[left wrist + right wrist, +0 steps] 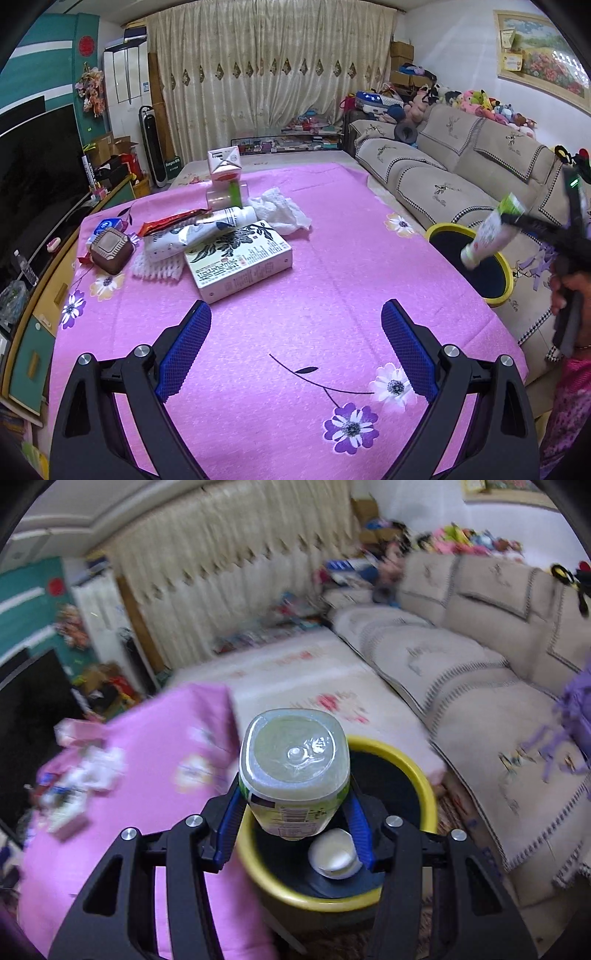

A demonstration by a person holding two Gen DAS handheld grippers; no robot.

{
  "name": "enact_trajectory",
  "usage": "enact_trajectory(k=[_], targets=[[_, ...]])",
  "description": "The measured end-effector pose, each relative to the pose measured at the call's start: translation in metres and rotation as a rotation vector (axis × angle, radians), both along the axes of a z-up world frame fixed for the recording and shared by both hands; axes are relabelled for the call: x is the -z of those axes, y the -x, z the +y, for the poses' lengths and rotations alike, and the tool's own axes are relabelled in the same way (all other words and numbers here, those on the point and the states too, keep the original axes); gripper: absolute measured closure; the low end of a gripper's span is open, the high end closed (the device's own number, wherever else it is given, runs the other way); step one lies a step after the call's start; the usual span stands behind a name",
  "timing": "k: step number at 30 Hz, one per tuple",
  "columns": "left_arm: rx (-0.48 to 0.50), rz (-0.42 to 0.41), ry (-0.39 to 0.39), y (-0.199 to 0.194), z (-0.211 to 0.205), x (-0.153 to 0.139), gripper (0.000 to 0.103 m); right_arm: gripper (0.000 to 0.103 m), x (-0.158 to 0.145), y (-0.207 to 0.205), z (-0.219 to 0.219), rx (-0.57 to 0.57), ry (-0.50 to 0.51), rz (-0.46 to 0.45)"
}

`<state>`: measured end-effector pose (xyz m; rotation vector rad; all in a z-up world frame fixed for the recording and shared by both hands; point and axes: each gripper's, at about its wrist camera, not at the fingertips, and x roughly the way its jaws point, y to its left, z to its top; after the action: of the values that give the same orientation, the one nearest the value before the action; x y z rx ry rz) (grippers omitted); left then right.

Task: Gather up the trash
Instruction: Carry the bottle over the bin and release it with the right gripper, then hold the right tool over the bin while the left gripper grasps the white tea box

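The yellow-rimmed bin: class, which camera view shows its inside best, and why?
The right wrist view: it looks down into the bin, showing a white cup inside. The left wrist view shows only its rim beside the table, partly behind the bottle.

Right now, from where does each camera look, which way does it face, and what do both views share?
Left wrist: sits behind the open, empty left gripper, looks across the pink tablecloth toward the curtain; a hand shows at right.
Right wrist: sits behind the right gripper, looks down at the yellow bin; its jaws clamp a bottle.
Shared: bottle, bin, tablecloth, sofa.
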<state>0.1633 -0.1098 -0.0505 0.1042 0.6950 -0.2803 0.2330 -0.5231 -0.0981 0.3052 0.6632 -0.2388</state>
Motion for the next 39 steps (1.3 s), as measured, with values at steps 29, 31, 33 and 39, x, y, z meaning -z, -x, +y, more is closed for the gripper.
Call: enact_trajectory(k=[29, 31, 33, 39], targets=[[-0.035, 0.076, -0.028, -0.033, 0.016, 0.031, 0.011, 0.037, 0.059, -0.028, 0.004, -0.013, 0.008, 0.154], [-0.049, 0.094, -0.023, -0.044, 0.026, 0.035, 0.011, 0.036, 0.057, -0.029, 0.007, -0.023, 0.009, 0.153], [-0.062, 0.095, -0.032, -0.054, 0.034, 0.038, 0.011, 0.036, 0.055, -0.031, 0.01, -0.03, 0.012, 0.149], [-0.065, 0.144, -0.015, -0.094, 0.053, 0.052, 0.011, 0.035, 0.054, -0.036, 0.019, -0.048, 0.019, 0.153]])
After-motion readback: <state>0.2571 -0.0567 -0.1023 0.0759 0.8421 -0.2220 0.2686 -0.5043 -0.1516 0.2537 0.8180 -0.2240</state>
